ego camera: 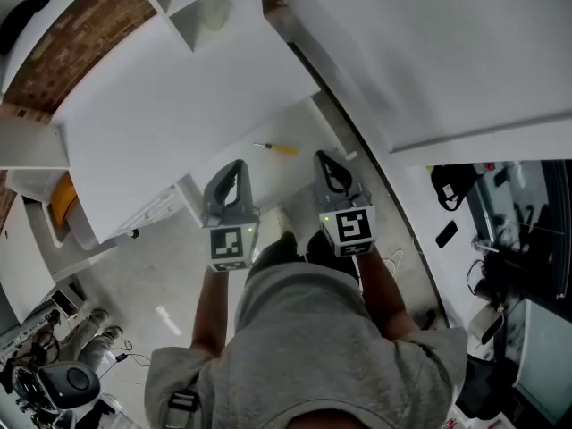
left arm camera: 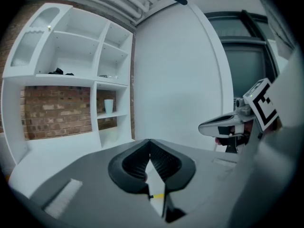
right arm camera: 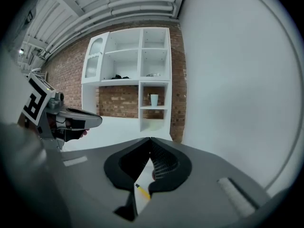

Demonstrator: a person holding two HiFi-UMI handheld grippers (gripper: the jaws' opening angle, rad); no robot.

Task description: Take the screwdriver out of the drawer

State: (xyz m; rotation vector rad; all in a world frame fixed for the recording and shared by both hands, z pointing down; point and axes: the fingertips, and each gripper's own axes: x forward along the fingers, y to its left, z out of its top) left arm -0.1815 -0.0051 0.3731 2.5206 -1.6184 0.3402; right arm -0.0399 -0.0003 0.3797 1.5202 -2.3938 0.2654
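A screwdriver with a yellow handle lies on a white surface between a white counter and a white wall panel. It is just beyond both gripper tips. My left gripper is shut with nothing in it, its tips a little left of the screwdriver and nearer to me. The right gripper is also shut and empty, just right of it. In the left gripper view, the yellow handle shows through the gap below the closed tips. The right gripper view shows the handle the same way.
A white shelf unit against a brick wall holds a pale cup. The cabinet front below the counter faces me at the left. Cables and gear lie on the floor at the lower left. Dark equipment stands at the right.
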